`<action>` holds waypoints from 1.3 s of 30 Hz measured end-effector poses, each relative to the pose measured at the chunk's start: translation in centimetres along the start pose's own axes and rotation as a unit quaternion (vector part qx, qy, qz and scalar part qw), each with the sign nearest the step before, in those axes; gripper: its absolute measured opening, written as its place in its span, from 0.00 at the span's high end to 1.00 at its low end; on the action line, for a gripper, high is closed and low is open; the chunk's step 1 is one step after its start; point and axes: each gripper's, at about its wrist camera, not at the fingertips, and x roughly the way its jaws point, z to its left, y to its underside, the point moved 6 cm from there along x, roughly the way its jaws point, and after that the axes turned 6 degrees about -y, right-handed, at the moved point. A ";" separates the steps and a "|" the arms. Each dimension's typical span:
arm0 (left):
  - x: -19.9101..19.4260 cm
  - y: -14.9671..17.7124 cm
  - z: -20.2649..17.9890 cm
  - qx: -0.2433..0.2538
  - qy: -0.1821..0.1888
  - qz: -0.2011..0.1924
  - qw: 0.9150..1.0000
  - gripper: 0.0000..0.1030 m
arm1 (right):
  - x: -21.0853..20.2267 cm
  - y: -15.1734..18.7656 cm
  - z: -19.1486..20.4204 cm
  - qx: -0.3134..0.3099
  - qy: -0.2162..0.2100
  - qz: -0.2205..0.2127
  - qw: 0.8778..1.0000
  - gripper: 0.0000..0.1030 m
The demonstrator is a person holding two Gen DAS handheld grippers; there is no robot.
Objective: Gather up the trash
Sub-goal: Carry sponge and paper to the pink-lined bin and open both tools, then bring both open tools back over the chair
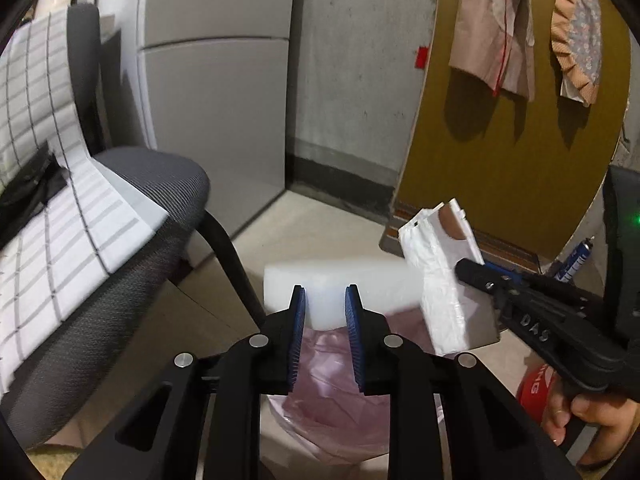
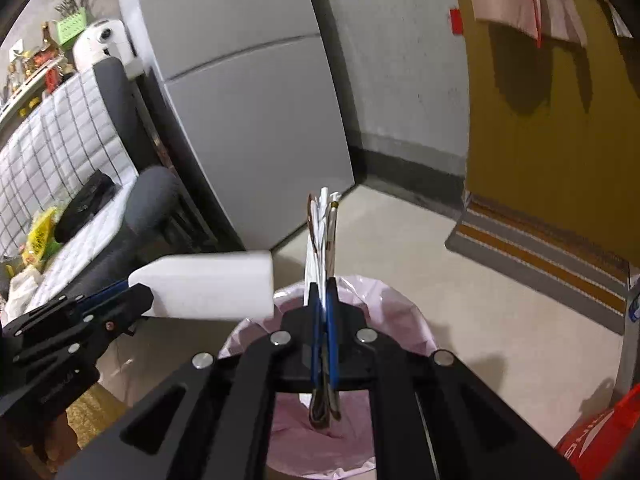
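Left gripper (image 1: 325,292): its blue-padded fingers (image 1: 298,332) pinch a white foam block (image 1: 340,288) between them; the right wrist view shows the same gripper (image 2: 138,300) from the side, clamped on one end of the block (image 2: 208,284).

Right gripper (image 2: 323,296): fingers (image 2: 315,336) pressed almost together on a flat white plastic wrapper (image 2: 318,236), seen edge-on and standing up from the fingertips, with part of it hanging below them. In the left wrist view this gripper (image 1: 466,270) reaches in from the right and holds the wrapper (image 1: 440,276) near its middle.

Foam block: held level in the air, over the near rim of the bin, just beside the wrapper.

Wrapper: held above the bin opening, not touching the liner.

Trash bin (image 2: 400,312): round, lined with a pale pink bag (image 1: 332,384), standing on the floor directly beneath both grippers.

Hand (image 1: 580,416): the person's right hand wraps the right gripper's handle at the lower right.

Chair (image 1: 160,184): grey fabric seat to the left, draped with a white checked cloth (image 1: 52,216).

Cabinet (image 1: 216,92): grey, against the wall behind the chair.

Board (image 1: 512,152): mustard yellow, leaning at the right, with clothes (image 1: 492,28) hanging on it.

Floor (image 2: 420,248): pale beige, with a striped mat (image 2: 540,256) at the foot of the board.
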 end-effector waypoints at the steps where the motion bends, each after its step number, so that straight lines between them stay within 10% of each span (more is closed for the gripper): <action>1: 0.2 0.1 0.0 -0.002 0.001 0.003 1.000 0.77 | 0.5 0.2 -0.3 0.008 -0.002 0.009 1.000 0.94; 14: -5.4 -1.6 5.9 -0.058 -0.055 -0.060 0.995 0.70 | -3.7 -2.6 3.3 -0.037 0.011 -0.064 0.997 0.85; 23: -12.5 -0.7 12.5 -0.097 -0.132 -0.075 0.984 0.42 | -5.6 -4.2 14.2 -0.120 -0.075 -0.058 0.988 0.83; 30: -17.9 2.8 21.3 -0.184 -0.218 -0.038 0.958 0.26 | -5.3 -4.6 24.7 -0.179 -0.183 -0.036 0.966 0.83; 39: -26.0 6.6 30.8 -0.265 -0.320 -0.042 0.909 0.16 | -4.8 -4.0 37.5 -0.260 -0.278 -0.011 0.924 0.46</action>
